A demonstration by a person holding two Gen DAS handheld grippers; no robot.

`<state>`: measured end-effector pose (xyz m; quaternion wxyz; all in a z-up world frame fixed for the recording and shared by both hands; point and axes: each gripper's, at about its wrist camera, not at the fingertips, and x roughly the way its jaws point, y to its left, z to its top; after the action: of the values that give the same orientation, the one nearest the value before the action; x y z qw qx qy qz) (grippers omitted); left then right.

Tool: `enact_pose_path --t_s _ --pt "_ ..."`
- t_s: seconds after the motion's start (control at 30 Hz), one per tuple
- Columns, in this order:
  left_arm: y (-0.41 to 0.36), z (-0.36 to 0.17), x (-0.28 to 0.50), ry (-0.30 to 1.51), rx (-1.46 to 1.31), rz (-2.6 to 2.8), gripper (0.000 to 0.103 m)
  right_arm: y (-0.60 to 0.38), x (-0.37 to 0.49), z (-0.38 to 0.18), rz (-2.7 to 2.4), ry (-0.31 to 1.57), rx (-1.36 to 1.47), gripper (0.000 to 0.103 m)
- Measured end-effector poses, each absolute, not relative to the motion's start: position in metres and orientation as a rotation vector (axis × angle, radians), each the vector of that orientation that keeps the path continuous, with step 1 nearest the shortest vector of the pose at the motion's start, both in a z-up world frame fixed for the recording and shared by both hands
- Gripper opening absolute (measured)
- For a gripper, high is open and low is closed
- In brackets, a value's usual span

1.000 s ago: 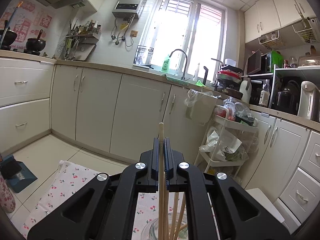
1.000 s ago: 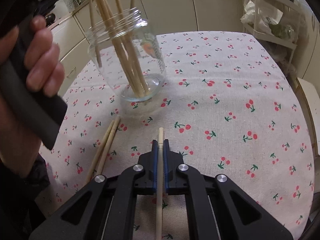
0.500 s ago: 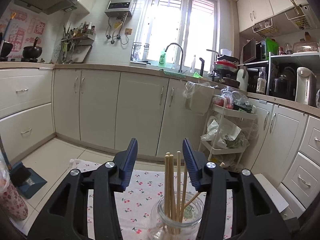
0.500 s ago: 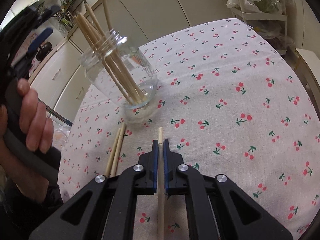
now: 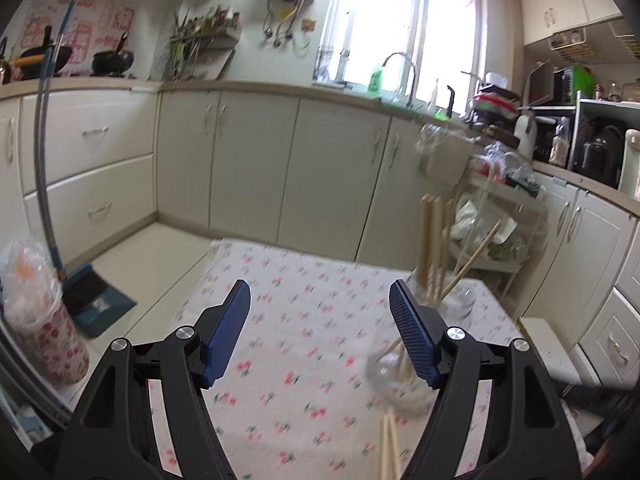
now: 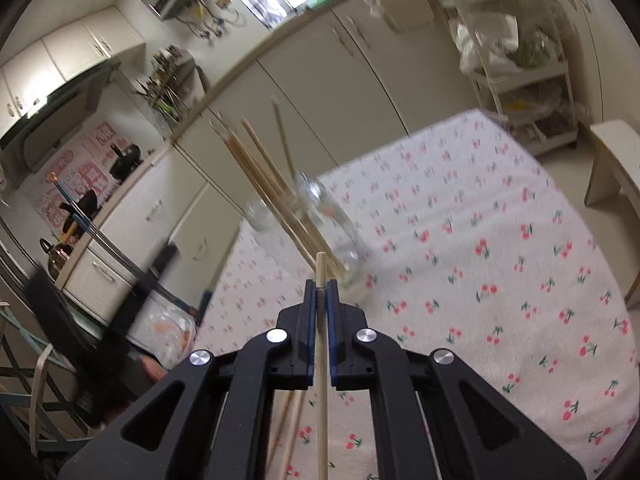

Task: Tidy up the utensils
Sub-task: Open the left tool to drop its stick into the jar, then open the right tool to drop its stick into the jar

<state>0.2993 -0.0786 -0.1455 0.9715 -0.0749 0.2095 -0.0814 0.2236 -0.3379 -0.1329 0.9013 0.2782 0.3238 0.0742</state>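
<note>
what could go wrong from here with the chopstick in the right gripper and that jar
The glass jar already holds several leaning chopsticks, so the chopstick clamped in the right gripper could strike them or the rim and tip the jar. Gripped mid-length, it may also pivot.

A home kitchen is shown. Cream cabinets are fitted under a counter. A sink tap is set below the window.
</note>
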Motion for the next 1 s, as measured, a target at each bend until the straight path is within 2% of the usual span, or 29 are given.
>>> enact_pose_path --t_s 0.5,0.8,1.0 --pt "-0.046 -0.168 0.283 0.507 -0.216 -0.106 0.069 -0.331 0.262 -0.018 0.091 0.267 0.452 0.006" --pt "-0.038 -0.175 0.279 0.557 -0.254 -0.105 0.070 -0.309 0.328 -0.010 0.012 0.145 0.376 0.006" --pt "-0.036 -0.170 0.279 0.549 -0.264 -0.102 0.072 -0.303 0.360 -0.025 -0.046 0.150 0.343 0.006"
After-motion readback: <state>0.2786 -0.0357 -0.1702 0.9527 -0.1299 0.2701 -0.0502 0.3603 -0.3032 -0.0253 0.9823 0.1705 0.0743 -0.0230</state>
